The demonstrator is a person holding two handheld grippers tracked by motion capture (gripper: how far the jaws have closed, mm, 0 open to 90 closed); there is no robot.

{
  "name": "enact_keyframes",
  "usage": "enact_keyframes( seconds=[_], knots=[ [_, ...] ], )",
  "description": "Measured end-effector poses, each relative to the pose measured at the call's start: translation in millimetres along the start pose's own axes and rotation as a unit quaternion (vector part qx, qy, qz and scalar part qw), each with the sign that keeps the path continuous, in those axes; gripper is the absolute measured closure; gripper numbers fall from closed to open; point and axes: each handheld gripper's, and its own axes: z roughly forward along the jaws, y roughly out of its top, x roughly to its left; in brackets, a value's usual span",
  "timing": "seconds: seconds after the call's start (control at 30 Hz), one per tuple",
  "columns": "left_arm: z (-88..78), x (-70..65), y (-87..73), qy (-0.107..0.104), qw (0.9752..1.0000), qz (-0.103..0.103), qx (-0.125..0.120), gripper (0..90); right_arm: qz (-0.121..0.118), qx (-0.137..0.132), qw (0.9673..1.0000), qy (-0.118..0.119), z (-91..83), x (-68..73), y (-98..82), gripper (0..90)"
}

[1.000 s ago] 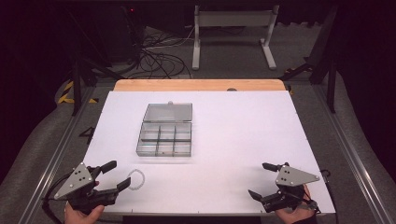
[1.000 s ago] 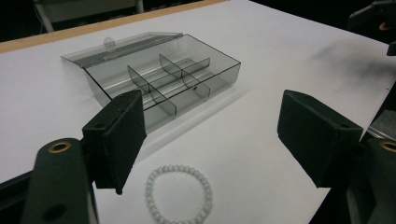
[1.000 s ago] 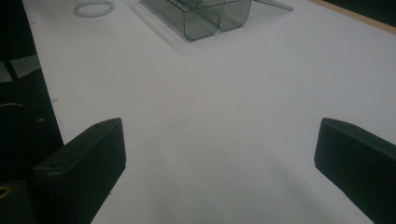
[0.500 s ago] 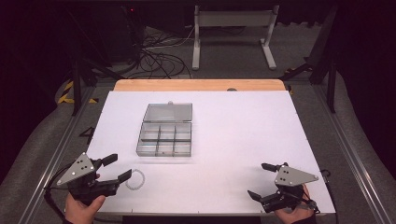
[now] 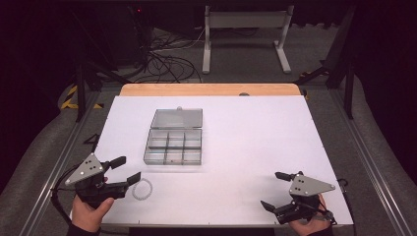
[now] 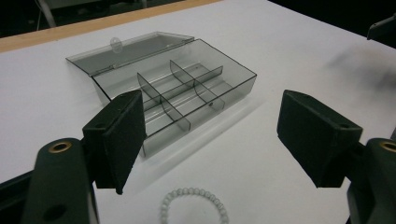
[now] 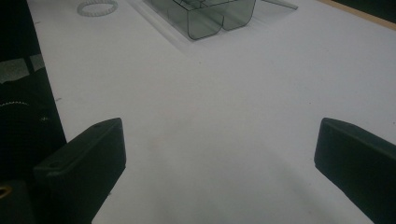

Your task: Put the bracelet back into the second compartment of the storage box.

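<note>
A smoky clear compartment box [image 5: 173, 142] lies left of the table's middle with its lid folded open at the far side; its compartments look empty. A pale bead bracelet [image 5: 142, 189] lies flat on the white table in front of it. My left gripper [image 5: 128, 168] is open just left of the bracelet, holding nothing. In the left gripper view the bracelet [image 6: 194, 205] lies low between the parted jaws, with the box [image 6: 187, 88] beyond. My right gripper [image 5: 271, 190] is open over bare table at the near right, and its view shows the box [image 7: 210, 18] and bracelet [image 7: 97, 7] far off.
The white table [image 5: 255, 137] ends in a wooden strip [image 5: 211, 89] at the far side. Metal rails run along both sides. Cables and a stand's white legs [image 5: 246, 29] lie on the floor beyond. Hands hold both grippers at the near edge.
My left gripper has shifted slightly forward, away from the near edge, beside the bracelet. The bracelet, box and right gripper have stayed in place.
</note>
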Motion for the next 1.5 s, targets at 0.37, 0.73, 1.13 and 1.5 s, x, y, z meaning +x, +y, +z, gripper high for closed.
enact_keyframes(
  seconds=[0.37,0.73,1.13,1.5],
  knots=[
    [11.4,6.0,4.9,0.003,0.9999,0.003,0.012,24.3,0.0,0.001,1.0,0.001,-0.2,0.1,-0.2,2.6],
    [10.8,4.6,11.0,-0.006,0.9985,0.024,0.05,28.8,0.001,0.001,1.0,0.005,0.0,-0.2,-0.4,2.7],
    [13.8,6.4,17.2,0.007,0.9942,0.038,0.1,34.6,0.0,0.001,1.0,0.006,0.1,-0.1,-0.5,2.7],
    [22.7,5.0,17.8,-0.007,0.9862,0.057,0.156,41.9,0.0,0.003,1.0,0.008,0.6,0.3,-0.3,2.8]
  ],
)
